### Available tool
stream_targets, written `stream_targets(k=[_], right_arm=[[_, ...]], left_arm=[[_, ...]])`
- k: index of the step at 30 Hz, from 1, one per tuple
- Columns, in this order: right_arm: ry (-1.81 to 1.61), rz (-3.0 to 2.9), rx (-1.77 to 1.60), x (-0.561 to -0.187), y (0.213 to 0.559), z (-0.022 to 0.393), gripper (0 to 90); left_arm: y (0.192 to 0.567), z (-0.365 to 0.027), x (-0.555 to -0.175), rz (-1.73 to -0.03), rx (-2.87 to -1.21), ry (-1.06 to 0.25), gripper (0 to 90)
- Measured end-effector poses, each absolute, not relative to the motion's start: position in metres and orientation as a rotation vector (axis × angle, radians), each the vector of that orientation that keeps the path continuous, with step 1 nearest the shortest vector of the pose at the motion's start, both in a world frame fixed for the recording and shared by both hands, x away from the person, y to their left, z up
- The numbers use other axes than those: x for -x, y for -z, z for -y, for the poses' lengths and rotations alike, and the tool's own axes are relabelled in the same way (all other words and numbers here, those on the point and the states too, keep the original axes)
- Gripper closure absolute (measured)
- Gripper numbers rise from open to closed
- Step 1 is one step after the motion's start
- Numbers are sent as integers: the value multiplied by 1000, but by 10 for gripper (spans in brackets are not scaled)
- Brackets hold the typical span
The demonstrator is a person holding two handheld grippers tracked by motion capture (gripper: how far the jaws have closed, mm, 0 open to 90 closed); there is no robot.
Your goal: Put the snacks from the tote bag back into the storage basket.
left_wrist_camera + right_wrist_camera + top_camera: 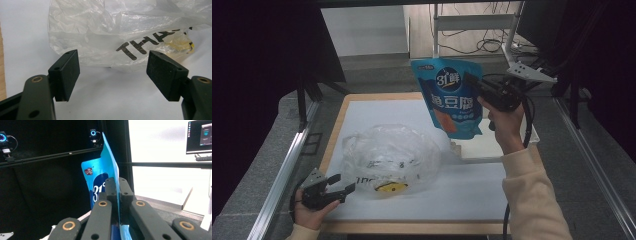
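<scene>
The right claw (473,82) grips the light, floppy blue food pouch (451,97) by its stiffer side seam, while the open left claw (343,183) faces the flimsy, slippery plastic bag (389,155)

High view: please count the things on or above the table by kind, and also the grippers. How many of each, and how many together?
Blue food pouch, held up in the air: 1
Clear plastic bag, lying on the white table: 1
Grippers, left gripper and right gripper: 2
Total: 4
</scene>
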State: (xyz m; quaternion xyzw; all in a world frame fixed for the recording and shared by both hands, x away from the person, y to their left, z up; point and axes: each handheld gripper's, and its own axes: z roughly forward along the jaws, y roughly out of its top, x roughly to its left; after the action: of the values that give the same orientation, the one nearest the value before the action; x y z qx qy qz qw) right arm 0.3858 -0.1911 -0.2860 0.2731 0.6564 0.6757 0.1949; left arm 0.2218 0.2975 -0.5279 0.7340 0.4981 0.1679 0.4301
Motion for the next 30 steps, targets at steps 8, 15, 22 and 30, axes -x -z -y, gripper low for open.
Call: stream_targets(k=[8, 15, 22, 30], right_arm=[[-1889, -1823, -780, -390, 286, 199, 889], [-1880, -1811, -790, -392, 287, 205, 889], [-1869, -1806, -802, -393, 289, 210, 889], [-1862, -1787, -834, -397, 291, 219, 889]], left_arm=[[528, -298, -222, -1241, -1835, -418, 271], [528, -298, -222, -1241, -1835, -418, 272], [528, -298, -222, -1241, -1836, -419, 272], [528, -297, -222, -1245, -1833, -419, 271]])
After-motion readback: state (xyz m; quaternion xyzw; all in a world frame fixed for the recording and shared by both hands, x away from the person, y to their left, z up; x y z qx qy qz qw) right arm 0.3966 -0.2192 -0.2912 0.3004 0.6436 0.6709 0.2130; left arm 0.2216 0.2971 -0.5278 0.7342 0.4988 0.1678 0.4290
